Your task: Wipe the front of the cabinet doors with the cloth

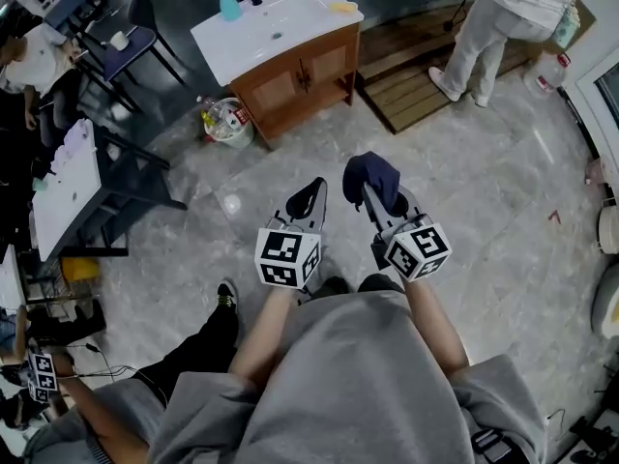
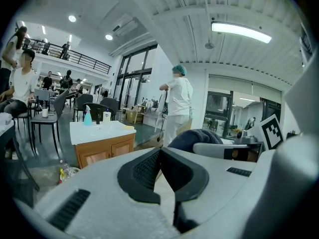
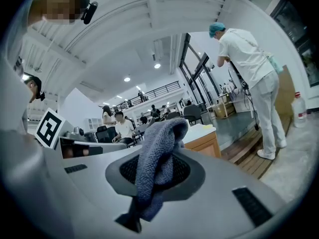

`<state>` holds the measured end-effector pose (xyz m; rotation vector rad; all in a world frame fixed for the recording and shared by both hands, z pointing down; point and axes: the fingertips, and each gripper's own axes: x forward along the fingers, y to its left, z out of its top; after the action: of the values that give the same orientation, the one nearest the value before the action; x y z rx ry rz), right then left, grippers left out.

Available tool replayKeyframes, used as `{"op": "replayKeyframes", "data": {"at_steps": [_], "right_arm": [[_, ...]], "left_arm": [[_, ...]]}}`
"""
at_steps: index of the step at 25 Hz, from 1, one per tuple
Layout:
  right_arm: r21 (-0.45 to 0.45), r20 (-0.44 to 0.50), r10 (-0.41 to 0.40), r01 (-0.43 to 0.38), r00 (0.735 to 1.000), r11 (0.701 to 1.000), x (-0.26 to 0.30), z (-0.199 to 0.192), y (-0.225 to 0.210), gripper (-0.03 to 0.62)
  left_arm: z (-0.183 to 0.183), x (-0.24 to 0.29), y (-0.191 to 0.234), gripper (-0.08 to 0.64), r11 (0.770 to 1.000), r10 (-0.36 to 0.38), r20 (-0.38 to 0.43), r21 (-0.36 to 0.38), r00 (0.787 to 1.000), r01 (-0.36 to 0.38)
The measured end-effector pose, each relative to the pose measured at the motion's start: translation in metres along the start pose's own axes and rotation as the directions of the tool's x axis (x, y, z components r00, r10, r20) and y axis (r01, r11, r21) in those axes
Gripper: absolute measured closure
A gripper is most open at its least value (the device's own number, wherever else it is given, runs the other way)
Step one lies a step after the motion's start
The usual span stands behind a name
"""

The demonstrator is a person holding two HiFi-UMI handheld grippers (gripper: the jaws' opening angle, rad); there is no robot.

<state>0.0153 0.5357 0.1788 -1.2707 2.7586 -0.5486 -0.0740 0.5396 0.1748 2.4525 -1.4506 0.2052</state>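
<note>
A wooden cabinet (image 1: 295,73) with a white top and two closed doors stands ahead on the grey floor, well beyond both grippers. It also shows small in the left gripper view (image 2: 104,151) and behind the cloth in the right gripper view (image 3: 205,142). My right gripper (image 1: 375,193) is shut on a dark blue cloth (image 1: 372,175), which bunches up above its jaws (image 3: 158,136). My left gripper (image 1: 309,196) is held beside it at waist height, its black pads (image 2: 142,171) meeting in a V with nothing between them.
A person in white (image 1: 498,13) stands on a wooden platform (image 1: 411,80) right of the cabinet. A small bin with bottles (image 1: 228,122) sits at the cabinet's left corner. Dark chairs and tables (image 1: 106,56) fill the left side. A blue spray bottle (image 1: 229,6) stands on the cabinet top.
</note>
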Motion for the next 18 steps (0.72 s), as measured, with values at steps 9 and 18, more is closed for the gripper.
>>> {"op": "replayKeyframes", "data": {"at_steps": [9,18], "right_arm": [[0.01,-0.018,-0.045,0.045,0.999,0.999,0.041,0.001,-0.021,0.531],[0.033,-0.028,-0.042,0.043,0.999,0.999,0.1,0.008,-0.066,0.531]], "left_arm": [[0.001,0.031,0.043,0.552,0.999,-0.017,-0.019,-0.033,1.0,0.017],[0.01,0.087,0.083,0.552,0.999,0.001,-0.034,-0.046,0.999,-0.003]]}}
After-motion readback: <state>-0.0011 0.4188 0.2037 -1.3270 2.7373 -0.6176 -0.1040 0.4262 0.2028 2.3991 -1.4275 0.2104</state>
